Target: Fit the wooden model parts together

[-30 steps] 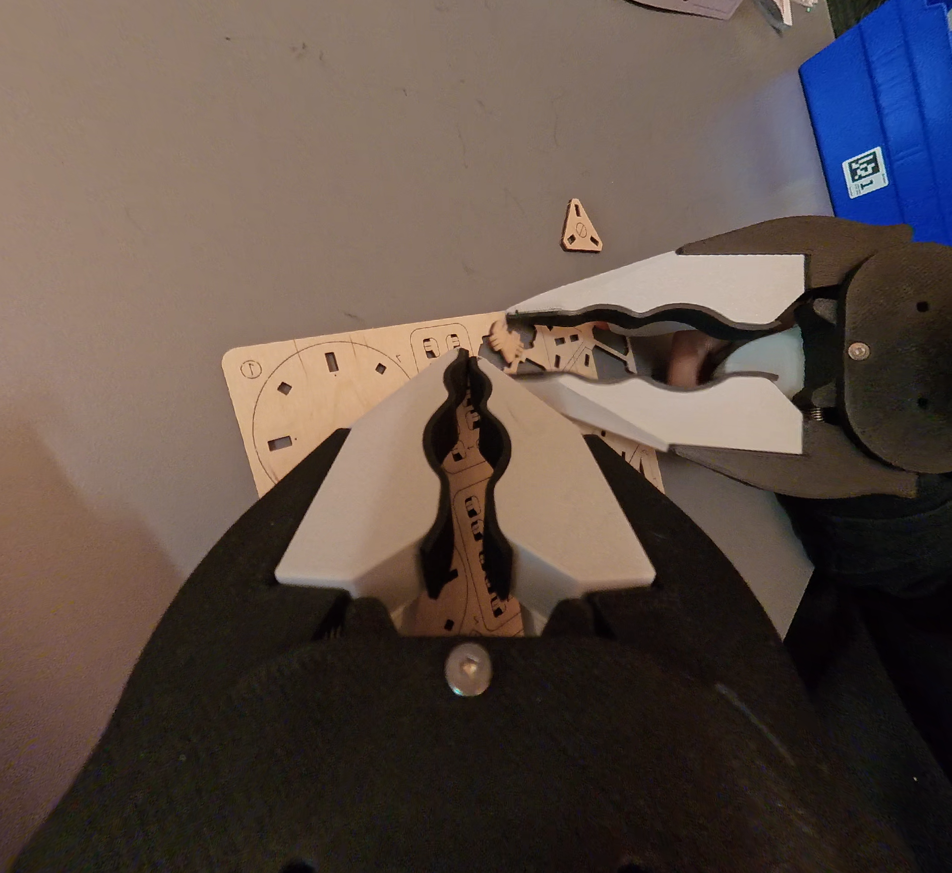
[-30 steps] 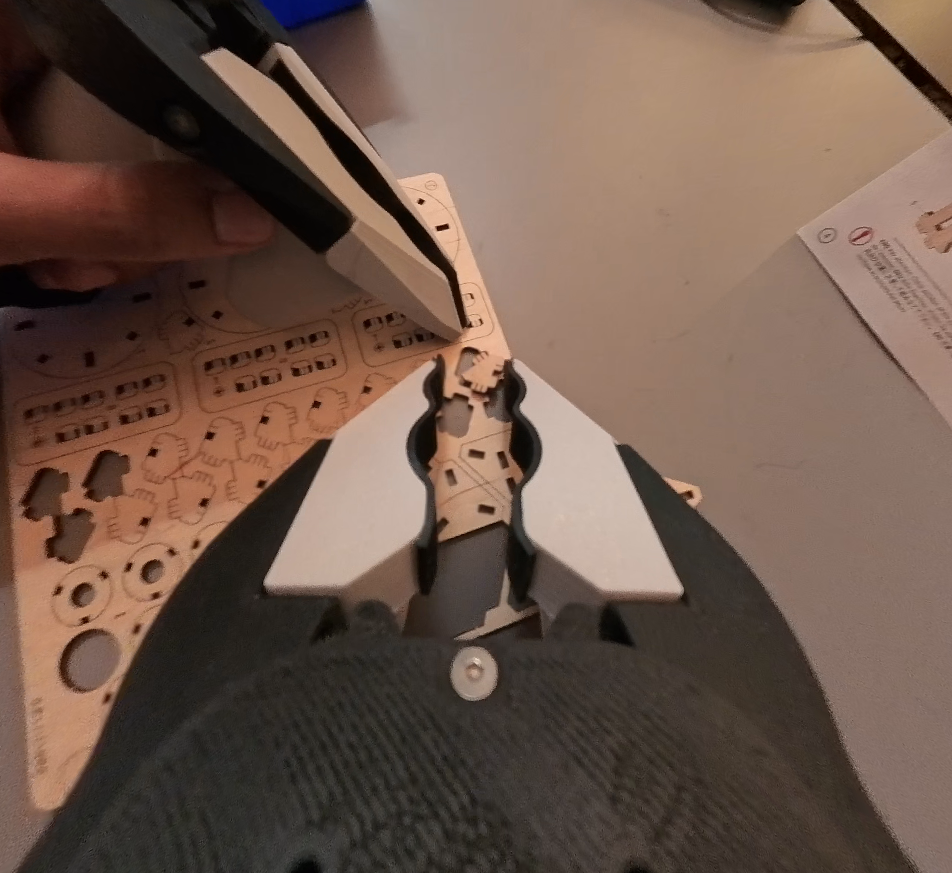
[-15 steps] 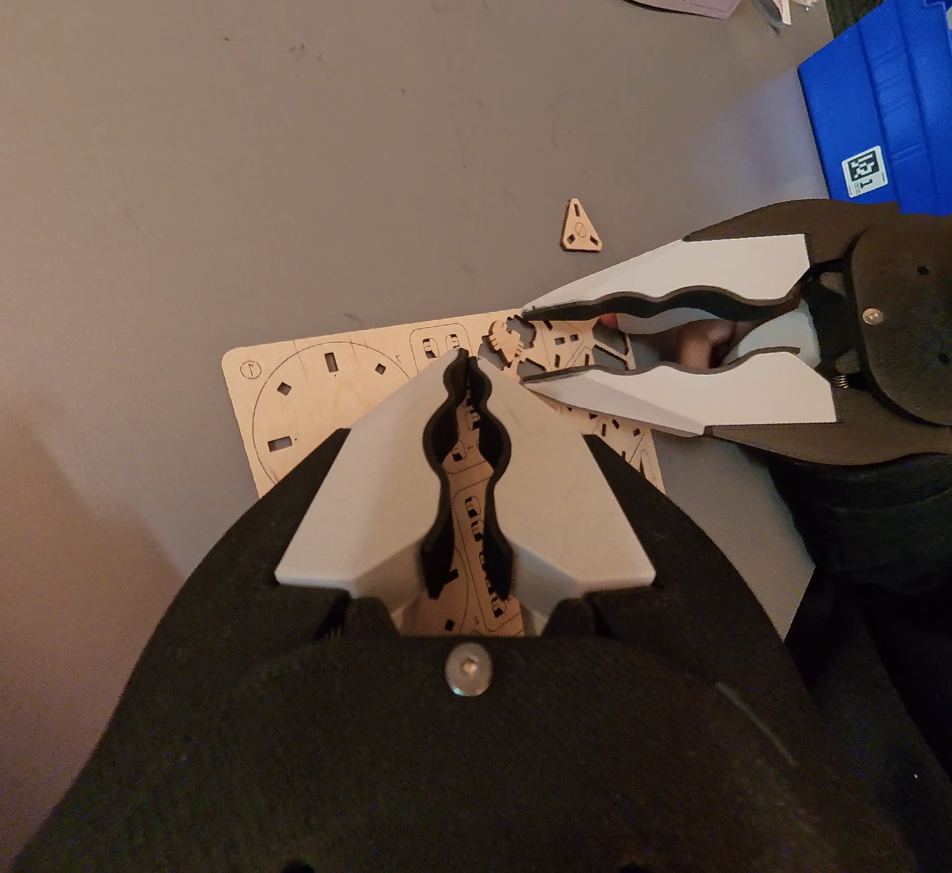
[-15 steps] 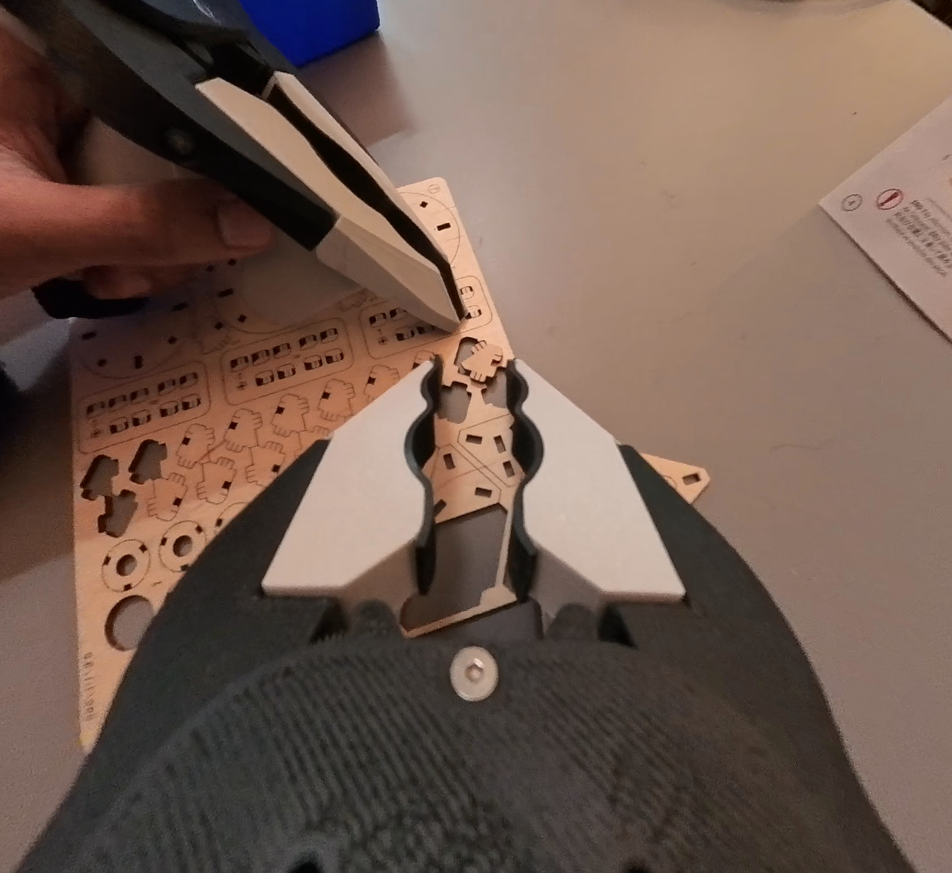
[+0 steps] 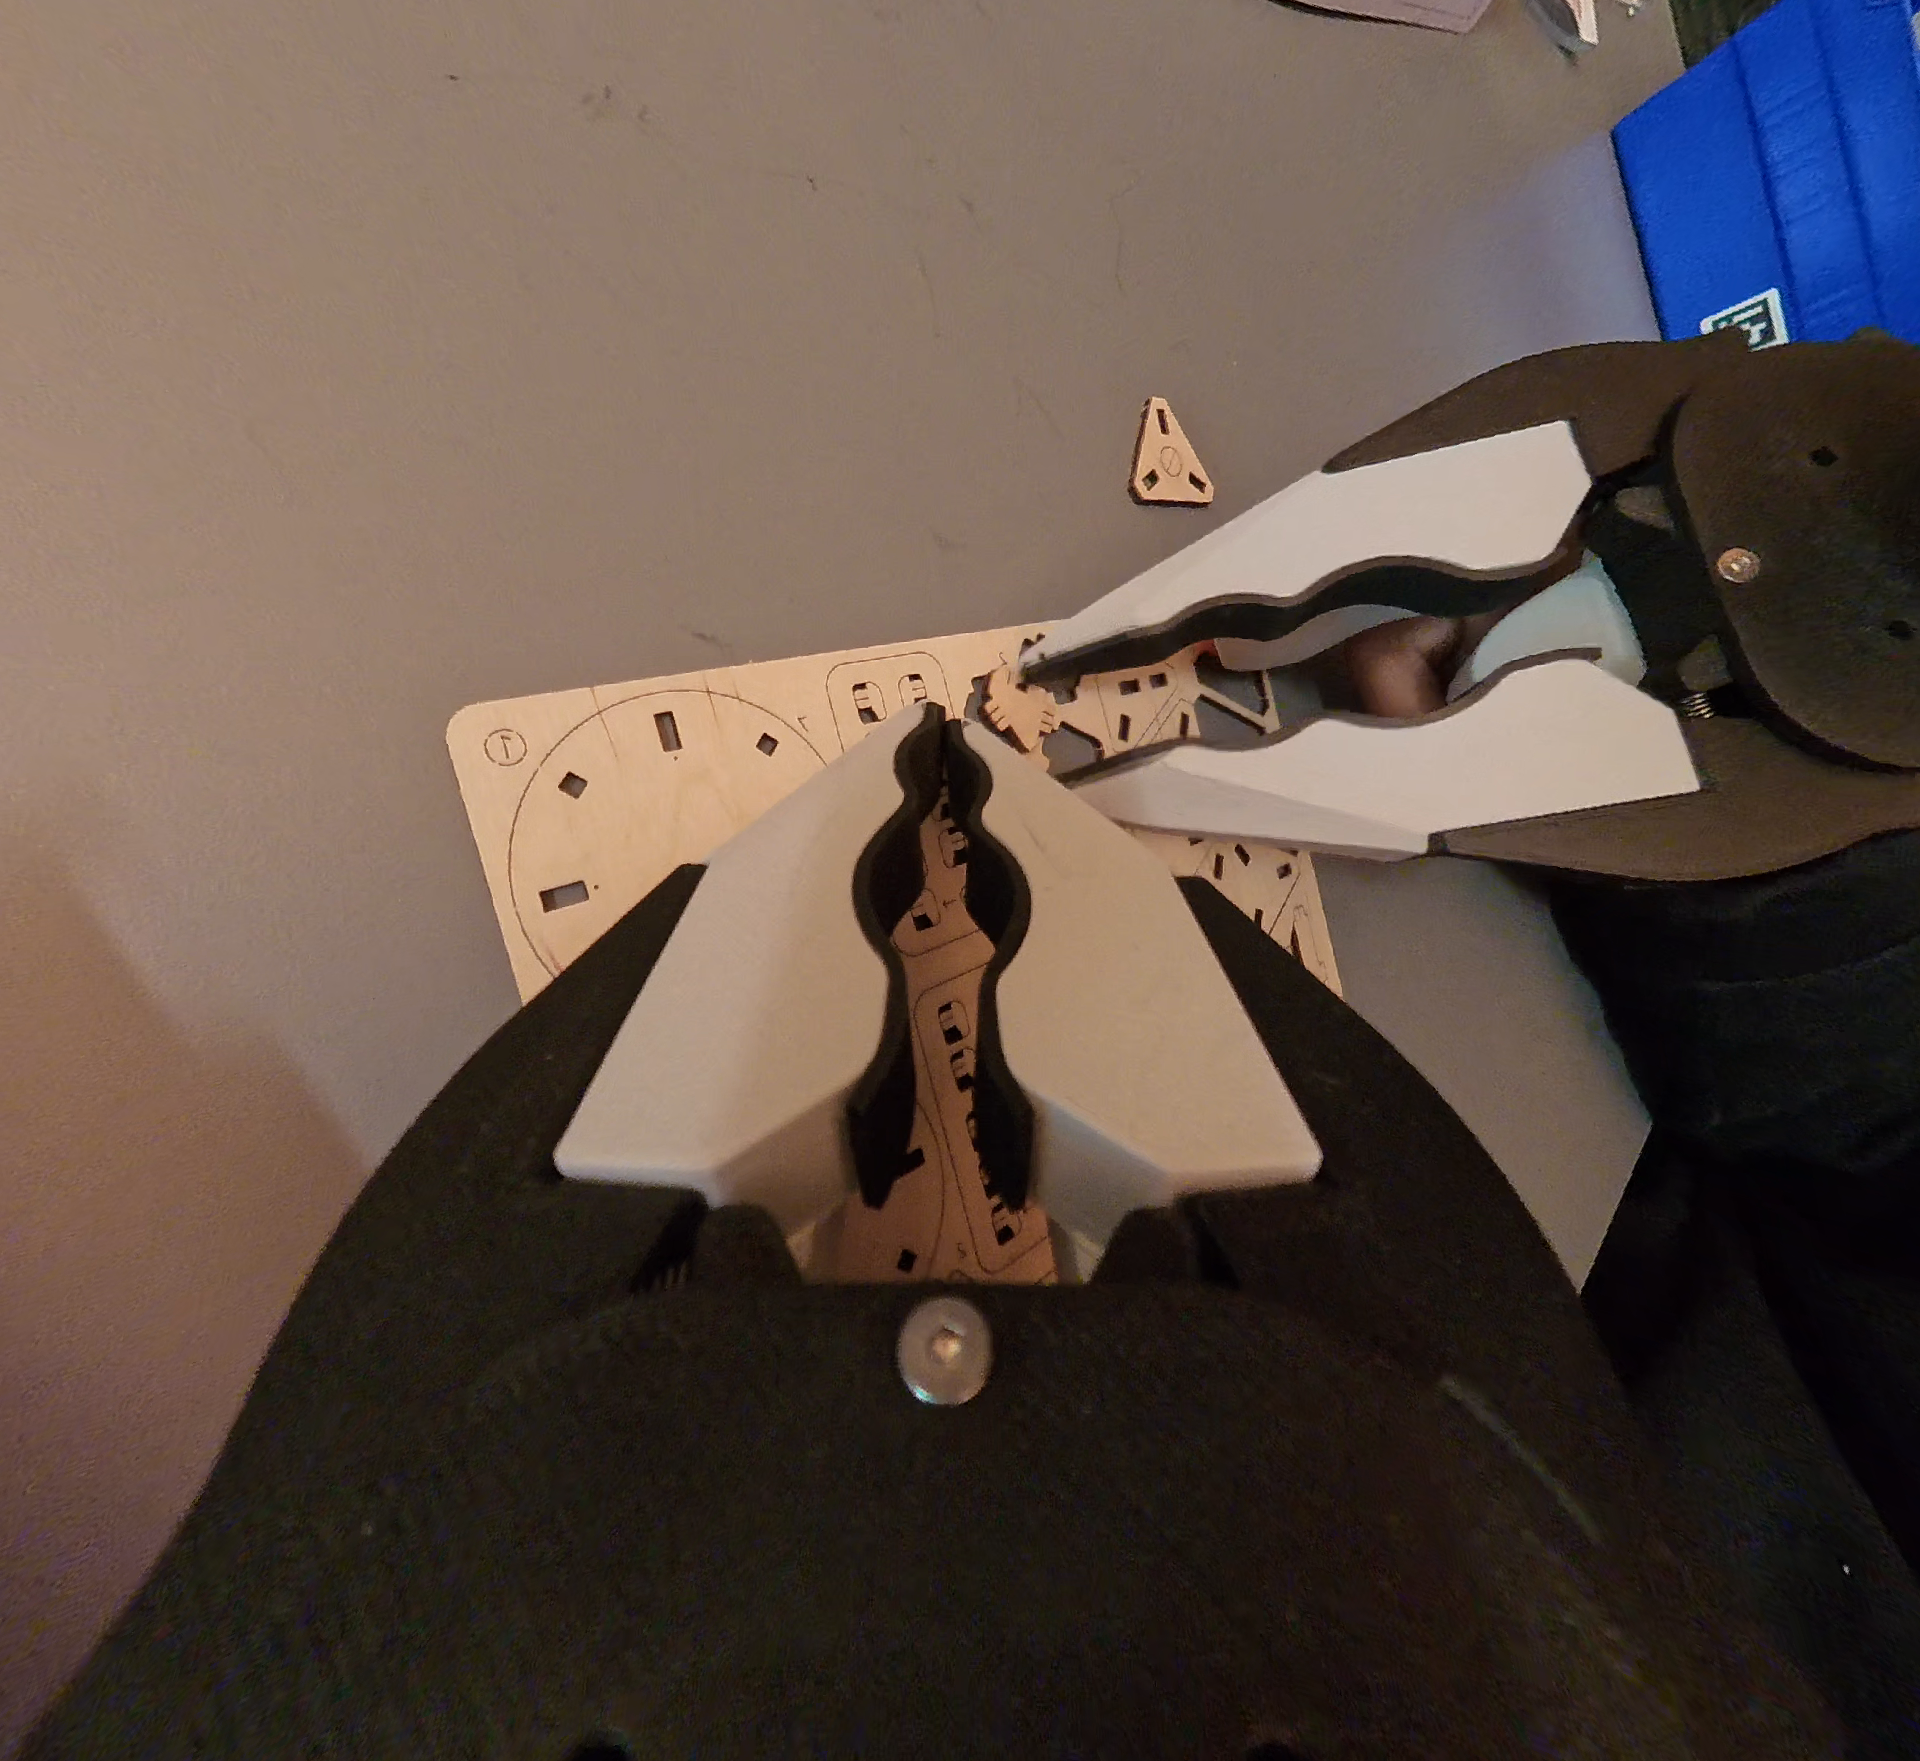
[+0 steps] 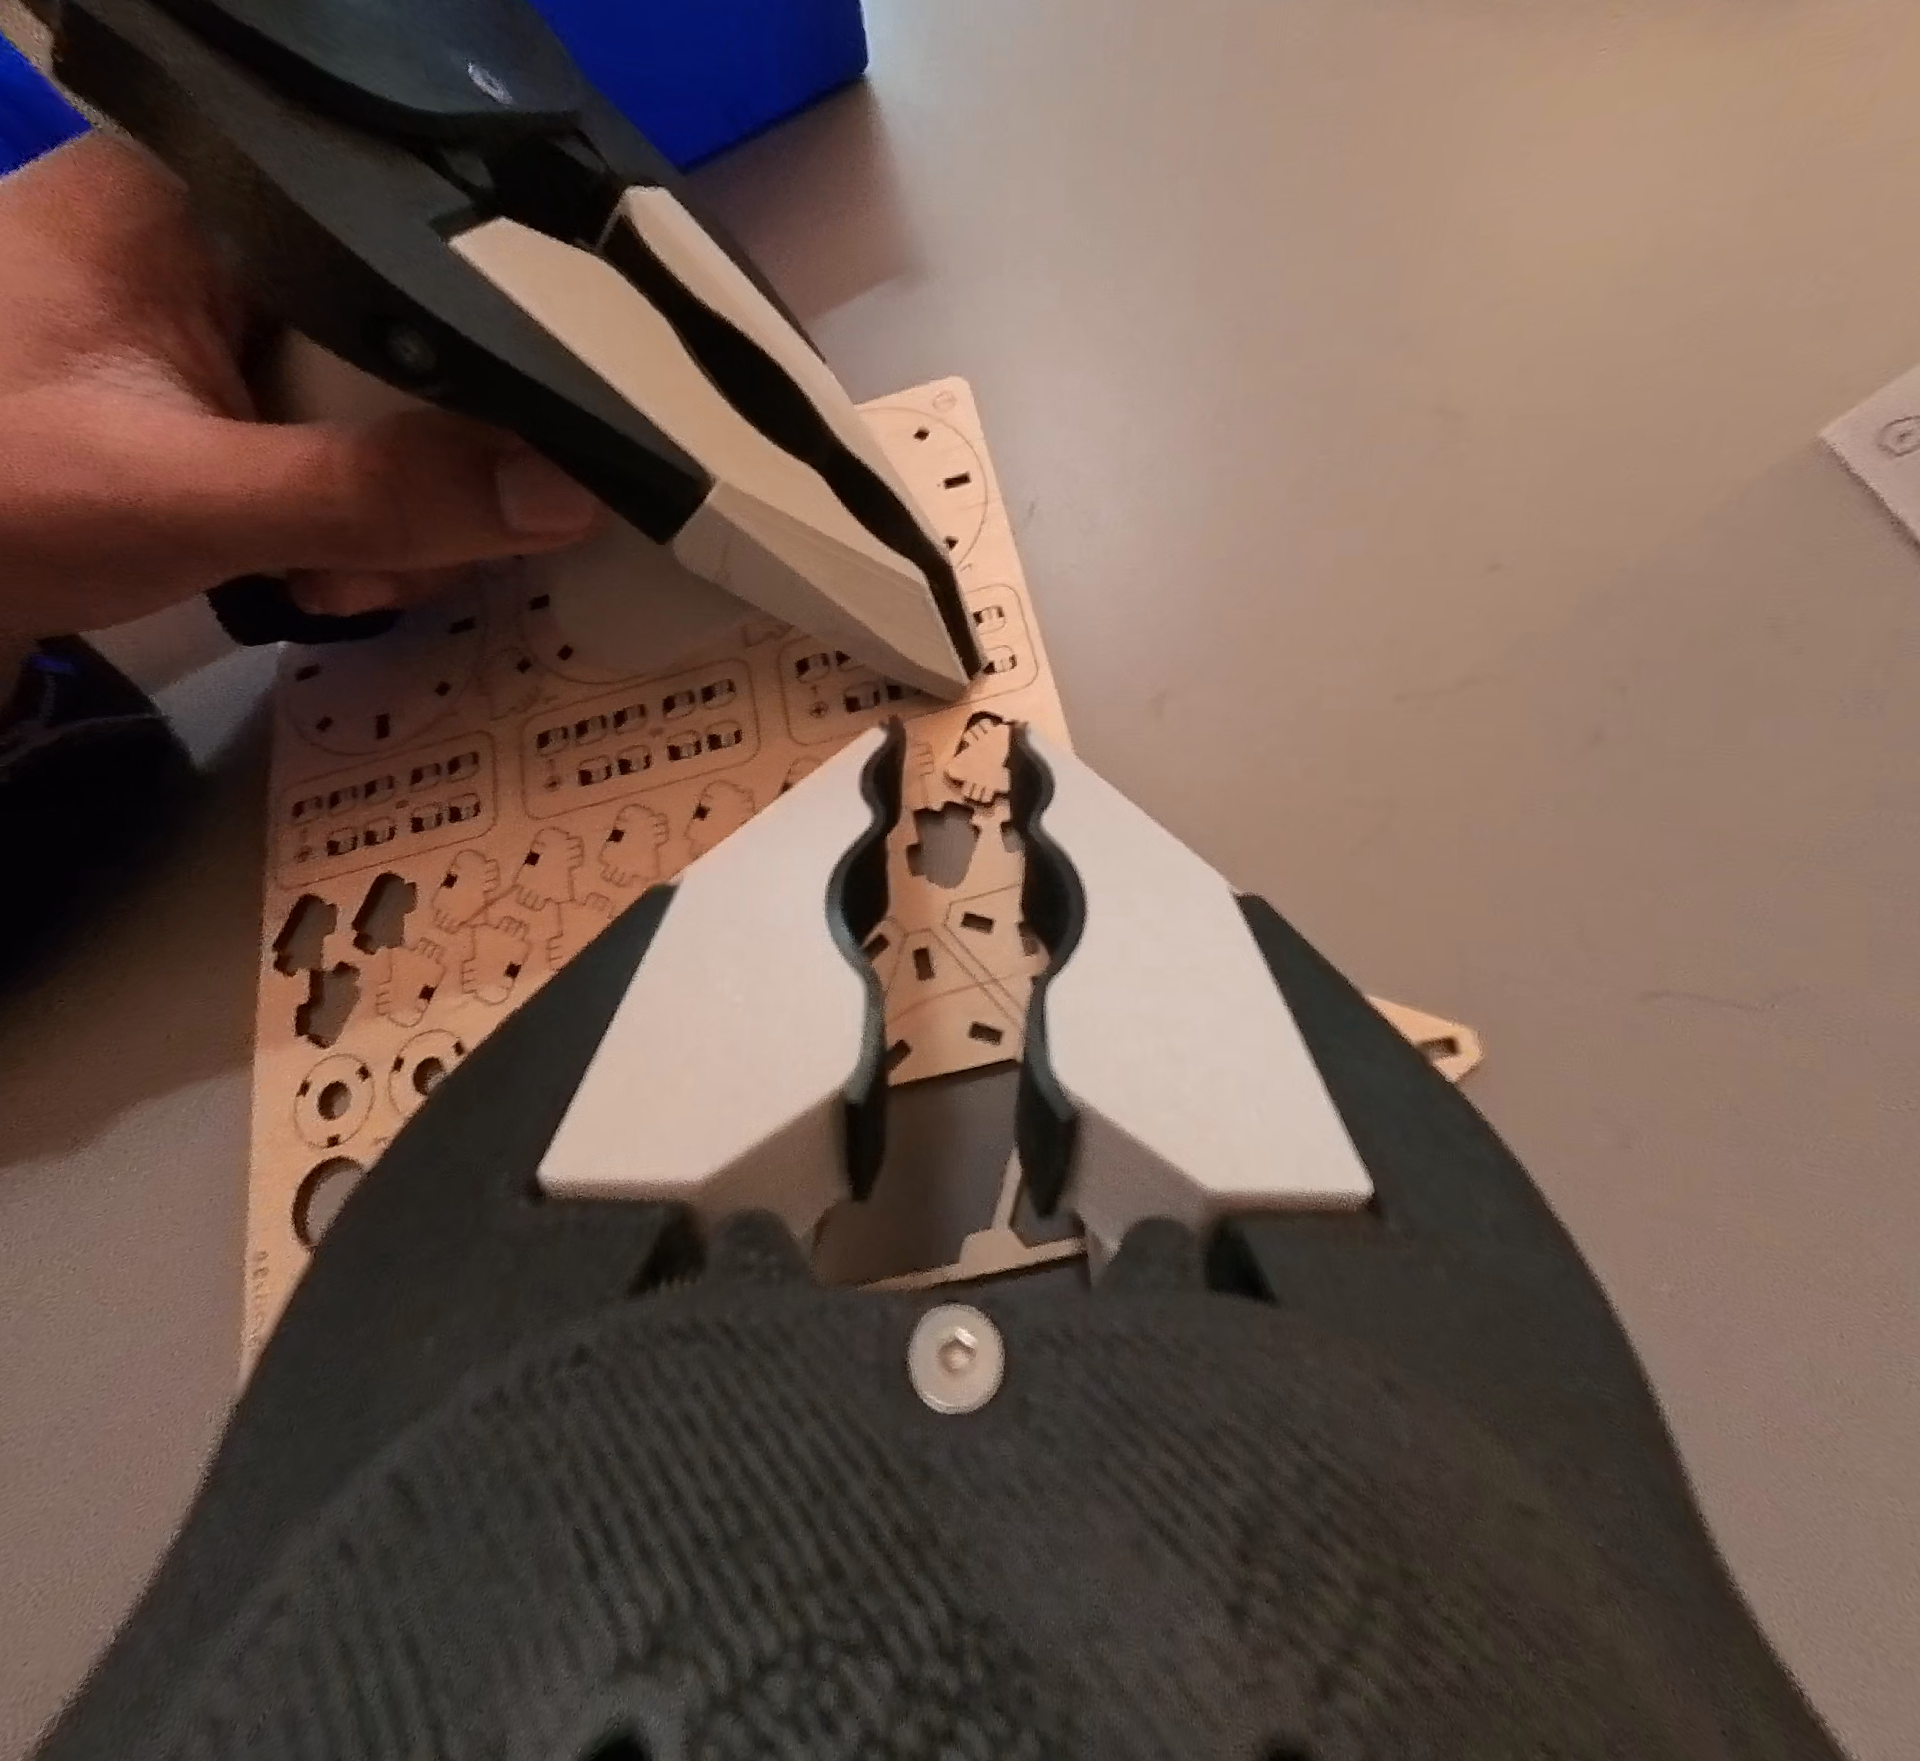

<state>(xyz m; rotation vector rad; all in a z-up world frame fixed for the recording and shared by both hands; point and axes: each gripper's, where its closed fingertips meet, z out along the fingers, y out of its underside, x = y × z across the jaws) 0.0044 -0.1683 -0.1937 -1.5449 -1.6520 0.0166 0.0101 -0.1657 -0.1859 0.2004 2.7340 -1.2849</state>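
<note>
The left gripper [image 5: 940, 724] is seen with its fingers pressed together at the tips, nothing between them, the tips resting on or just above the laser-cut plywood sheet [image 5: 623, 797] that lies flat on the grey table [image 5: 520, 257]. At about 2 o'clock from those tips, a small comb-edged plywood piece [image 5: 1023, 709], popped out of the sheet, lies tilted over its empty cut-out.

The right gripper [image 6: 951, 755] is seen partly open, straddling that piece [image 6: 982, 755]. One fingertip appears to touch its edge; the other stands clear of it, so no grip is recorded.

Risks, as judged:
- With closure off-centre, the piece could be flipped or shot sideways across the table.
- A fingertip could catch in the cut-out and lever up the sheet, unless it is pinned by the left tips.
- The closed left tips sit just beside the piece at its 8 o'clock; collision is possible.

A loose triangular plywood piece [image 5: 1169, 454] lies at 12 o'clock, well apart.
</note>
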